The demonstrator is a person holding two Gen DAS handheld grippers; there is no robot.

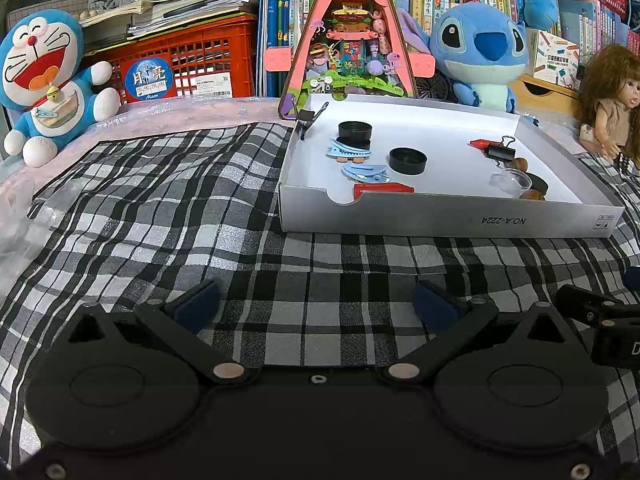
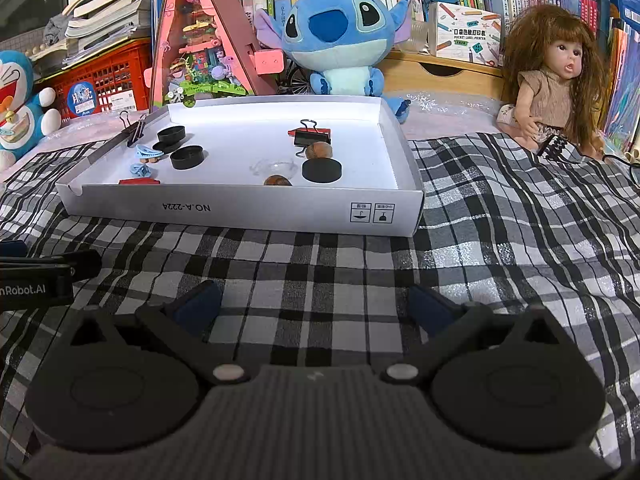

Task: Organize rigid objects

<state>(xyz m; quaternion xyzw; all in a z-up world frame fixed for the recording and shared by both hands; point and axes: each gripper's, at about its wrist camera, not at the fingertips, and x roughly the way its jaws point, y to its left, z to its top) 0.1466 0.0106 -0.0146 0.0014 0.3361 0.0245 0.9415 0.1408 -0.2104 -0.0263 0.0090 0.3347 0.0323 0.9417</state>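
Apparently progress: nearly done, no loose piece shows on the plaid cloth [image 1: 160, 200].
White box lid [image 1: 448, 220]: centre right of the left view; holds black caps [image 1: 408, 160], blue hair clips [image 1: 366, 172], red pieces [image 1: 382, 189], binder clip [image 1: 500, 152], brown nuts [image 2: 319, 149].
Left gripper [image 1: 316, 308]: lower frame, spread, empty.
Right gripper [image 2: 314, 306]: lower frame, spread, empty.
Left to do: perhaps grouping inside.
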